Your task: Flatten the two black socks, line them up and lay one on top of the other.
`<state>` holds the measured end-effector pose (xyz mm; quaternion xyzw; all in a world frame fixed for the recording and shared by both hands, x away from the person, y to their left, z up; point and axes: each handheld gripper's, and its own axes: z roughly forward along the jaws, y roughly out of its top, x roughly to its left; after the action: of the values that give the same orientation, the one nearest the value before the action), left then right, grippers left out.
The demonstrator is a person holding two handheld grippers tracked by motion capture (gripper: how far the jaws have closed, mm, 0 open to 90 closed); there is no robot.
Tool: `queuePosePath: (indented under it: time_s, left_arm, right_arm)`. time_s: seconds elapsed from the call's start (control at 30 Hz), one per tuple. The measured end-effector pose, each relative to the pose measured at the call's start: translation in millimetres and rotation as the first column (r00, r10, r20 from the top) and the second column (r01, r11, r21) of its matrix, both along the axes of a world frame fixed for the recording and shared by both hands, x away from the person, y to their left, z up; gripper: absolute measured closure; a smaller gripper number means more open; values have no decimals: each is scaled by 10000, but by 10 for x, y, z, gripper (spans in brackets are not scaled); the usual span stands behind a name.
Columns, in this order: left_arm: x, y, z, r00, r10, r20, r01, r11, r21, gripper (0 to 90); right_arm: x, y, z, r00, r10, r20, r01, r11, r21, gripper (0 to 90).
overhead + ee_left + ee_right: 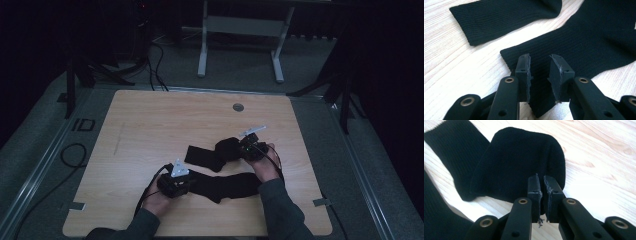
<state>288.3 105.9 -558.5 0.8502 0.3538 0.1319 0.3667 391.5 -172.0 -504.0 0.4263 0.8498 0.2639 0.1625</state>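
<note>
Two black socks lie on a light wooden table (150,125). The near sock (227,186) (584,42) runs left to right in front of the person. My left gripper (191,184) (539,67) is open, its jaws standing on either side of that sock's ribbed cuff edge. The far sock (205,156) (499,15) (519,162) lies behind it, its right end folded back over itself. My right gripper (239,149) (541,185) is shut on that folded end, with fabric pinched between the pads. A strip of the near sock (436,220) appears at the lower left of the right gripper view.
A round cable hole (238,107) sits near the table's far edge. Behind the table stands a white desk frame (240,30) on grey floor. A cable (70,155) loops on the floor to the left, and dark stand legs (345,100) are at the right.
</note>
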Motion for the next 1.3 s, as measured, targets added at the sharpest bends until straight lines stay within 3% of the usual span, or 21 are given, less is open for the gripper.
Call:
queuePosePath:
  time_s: [0.47,0.57,0.7,1.0,1.2,1.3]
  left_arm:
    - [-1,11,10,9999,8,-111,-9,9999,-153,679]
    - [2,19,14,9999,60,-131,-64,9996,-274,667]
    - [9,38,24,9998,131,-134,-135,9994,-308,661]
    - [22,69,37,9997,203,-169,-209,9992,-354,645]
    - [39,89,41,9993,234,-292,-249,9984,-504,631]
    - [44,96,44,9992,237,-332,-254,9982,-542,628]
  right_arm:
    - [-36,-301,-36,9987,-500,-36,497,9968,-629,827]
    - [-40,-322,-40,9984,-564,-31,560,9955,-768,707]
    - [-30,-319,-2,9978,-644,162,653,9958,-638,618]
    - [34,-54,65,9985,520,186,-509,9972,-540,569]
    - [104,172,-17,9821,1872,-216,-1883,9789,-789,555]
    - [112,247,-49,9766,2130,-305,-2148,9732,-817,550]
